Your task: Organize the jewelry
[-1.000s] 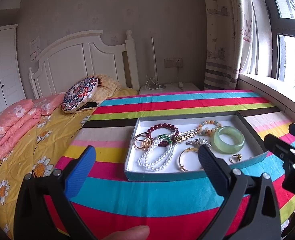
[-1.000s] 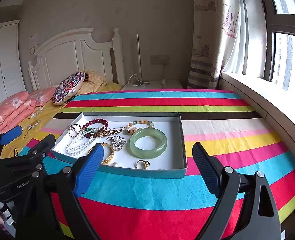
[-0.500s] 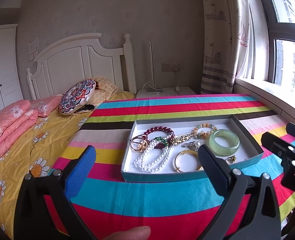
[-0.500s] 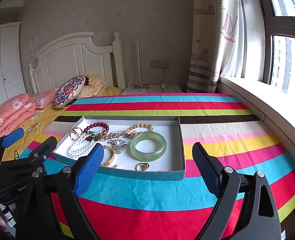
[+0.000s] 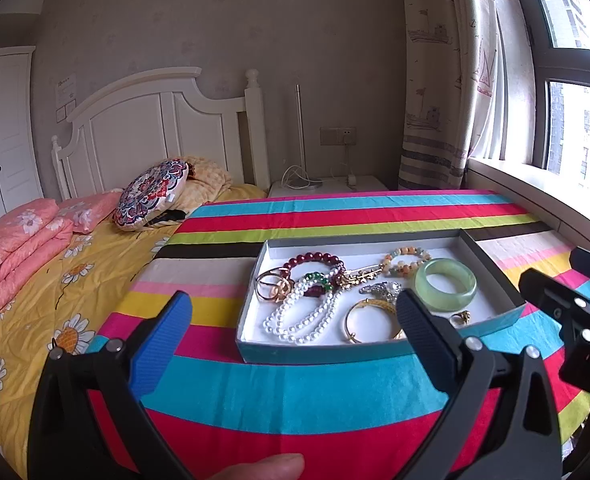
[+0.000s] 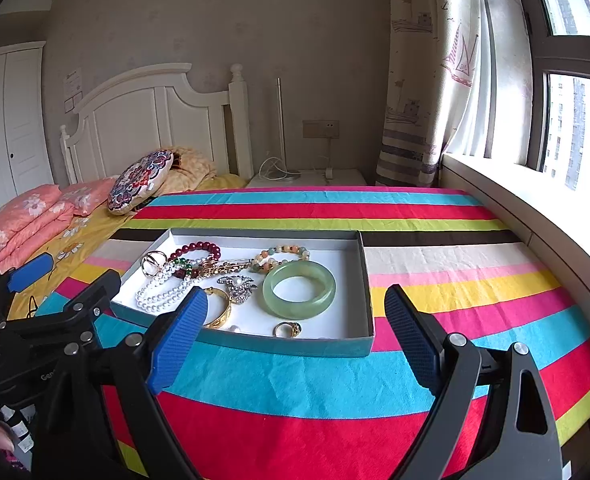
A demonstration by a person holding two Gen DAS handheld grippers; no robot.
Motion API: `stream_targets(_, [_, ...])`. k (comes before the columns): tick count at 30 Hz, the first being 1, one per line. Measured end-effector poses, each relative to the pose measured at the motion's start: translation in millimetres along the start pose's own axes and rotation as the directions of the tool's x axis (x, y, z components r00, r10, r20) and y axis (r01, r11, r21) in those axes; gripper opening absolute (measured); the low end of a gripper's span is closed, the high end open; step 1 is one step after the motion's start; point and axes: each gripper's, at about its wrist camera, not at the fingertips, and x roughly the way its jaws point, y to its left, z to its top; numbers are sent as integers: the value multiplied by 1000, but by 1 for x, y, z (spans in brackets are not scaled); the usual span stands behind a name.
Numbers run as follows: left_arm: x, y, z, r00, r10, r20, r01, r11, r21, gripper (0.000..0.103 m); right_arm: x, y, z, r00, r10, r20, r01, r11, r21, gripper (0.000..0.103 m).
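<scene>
Smooth green bangle (image 6: 299,289), beaded pearls (image 6: 163,290)

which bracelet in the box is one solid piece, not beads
The green jade bangle, a smooth translucent ring lying flat at the box's right side; the dark red bracelet is strung beads.

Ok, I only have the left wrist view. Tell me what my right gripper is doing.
Observer: The right gripper is open and holds nothing. It sits just short of the near wall of the jewelry box.
Operator: Describe the silver piece beside the jade bangle.
Observer: It is a silver brooch with a pearl at its centre. It lies between the gold bangle and the jade bangle.
Operator: Check the box floor near the gold ring.
Observer: A small white bead, perhaps a loose pearl, lies between the gold bangle and the gold ring.
</scene>
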Motion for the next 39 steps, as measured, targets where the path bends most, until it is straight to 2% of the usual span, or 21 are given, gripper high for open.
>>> stream_targets(35, [5, 4, -8, 1000, 0, -15, 0, 1000, -4, 101, 3, 3, -5, 1000, 8, -13, -8, 1000, -10, 87])
stream_targets(39, [5, 5, -14, 999, 41, -1, -41, 999, -17, 101, 4, 2, -7, 1000, 9, -18, -9, 1000, -12, 87])
